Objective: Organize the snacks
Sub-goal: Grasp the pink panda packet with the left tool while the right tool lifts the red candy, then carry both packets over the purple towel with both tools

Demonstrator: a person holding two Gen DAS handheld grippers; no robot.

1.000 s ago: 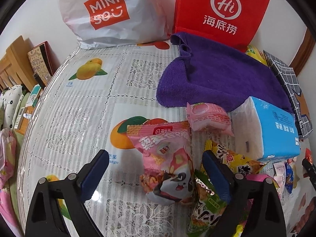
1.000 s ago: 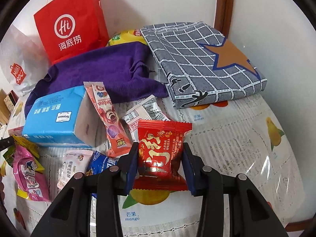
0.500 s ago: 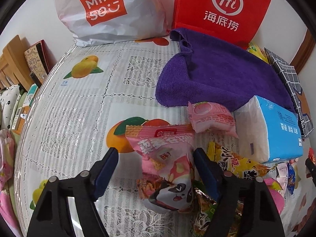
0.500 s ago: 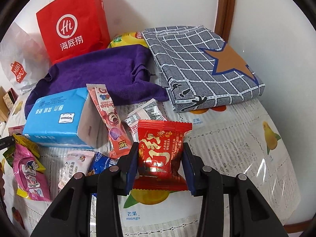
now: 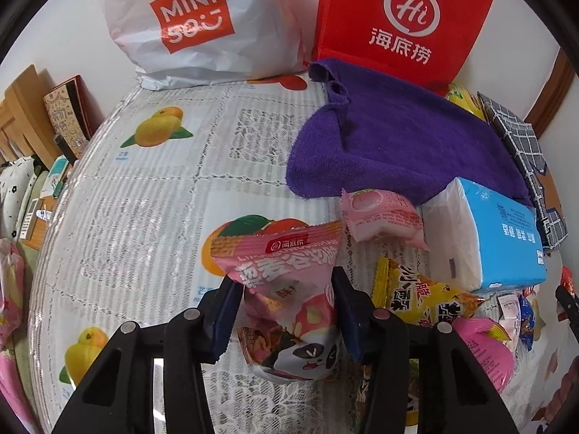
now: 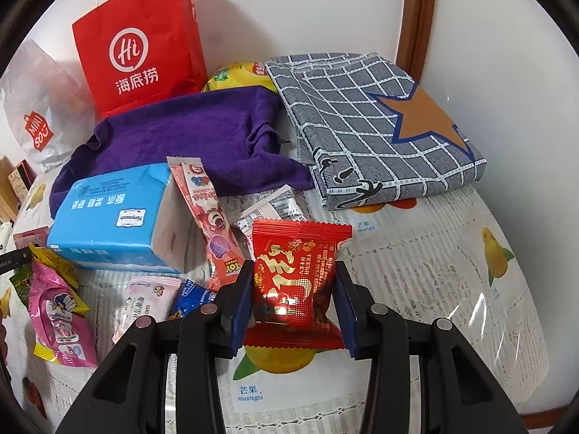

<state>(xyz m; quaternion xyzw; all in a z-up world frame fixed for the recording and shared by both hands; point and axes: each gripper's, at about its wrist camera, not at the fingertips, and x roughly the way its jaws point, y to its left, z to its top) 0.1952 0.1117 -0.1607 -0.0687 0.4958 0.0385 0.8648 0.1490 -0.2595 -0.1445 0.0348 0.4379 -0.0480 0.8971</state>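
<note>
On the table (image 5: pixel 144 188): two bags at the back against the wall, Miniso bag (image 5: pixel 202 25) left of the Haidilao bag (image 5: pixel 401 21). Towel (image 5: pixel 398 144) lies in front of the Haidilao bag; folded checked cloth (image 6: pixel 372 126) to its right. Tissue pack (image 6: pixel 112 220) sits before the towel, loose snack packets (image 6: pixel 217 224) around its near side.

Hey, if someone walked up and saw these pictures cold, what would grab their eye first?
Probably the two snacks pinched between blue pads: the left hand-held gripper, whose jaws have just been closing, grips a pink panda snack bag, and the right hand-held gripper holds a red snack packet. Next, the bright red paper bag against the back wall, with a purple towel spread in front of it.
</note>
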